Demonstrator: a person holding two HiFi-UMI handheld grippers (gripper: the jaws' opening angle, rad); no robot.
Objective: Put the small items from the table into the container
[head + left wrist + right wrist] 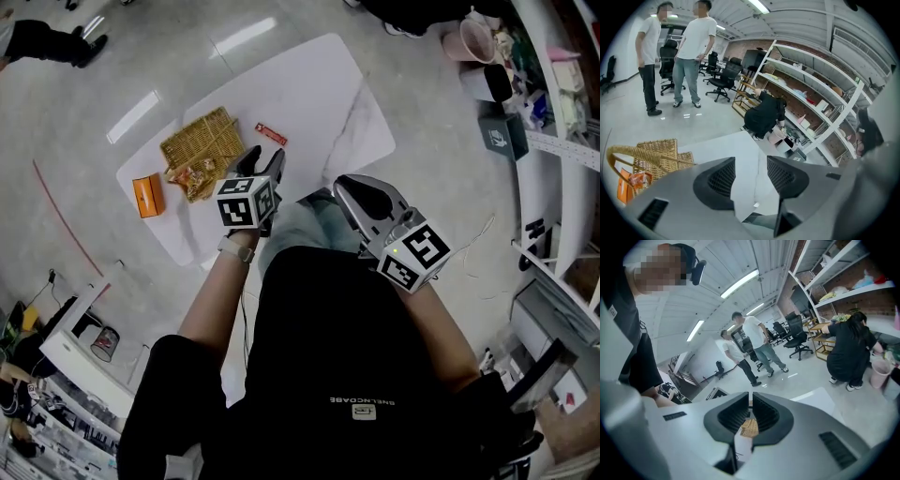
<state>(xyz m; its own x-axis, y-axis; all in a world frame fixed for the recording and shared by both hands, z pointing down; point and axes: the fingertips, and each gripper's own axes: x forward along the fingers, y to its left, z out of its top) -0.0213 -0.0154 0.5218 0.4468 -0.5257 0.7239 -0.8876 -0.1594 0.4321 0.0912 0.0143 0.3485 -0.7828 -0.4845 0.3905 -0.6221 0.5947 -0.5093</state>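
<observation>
As far as readable print goes: pretty much nothing. The white lettering on the person's black shirt (364, 401) is upside down in the head view and too small to trust, and the print on the packets is just a blur.
Left gripper (265, 161): jaws well apart with nothing in them, only bare white table (319, 84) showing through the gap. It sits frame centre, just right of the basket.
Right gripper (349, 185): jaws down to a thin slit, empty.
Wicker basket (202, 141): the container, left of centre on the table, with a hoop handle.
Snack packet (192, 175): at the basket's lower edge, can't tell if it's in it or against it.
Orange box (147, 196): on the table, lower left of the basket and apart from it.
Red packet (271, 134): flat on the table, just right of the basket.
In the way: the left gripper's own body hides the basket's lower part in its view, and the person's torso covers the table's near end.
Around: two people (696, 42) standing, office chairs (723, 77), shelving (815, 93), and a pink bucket (473, 39) upper right.
</observation>
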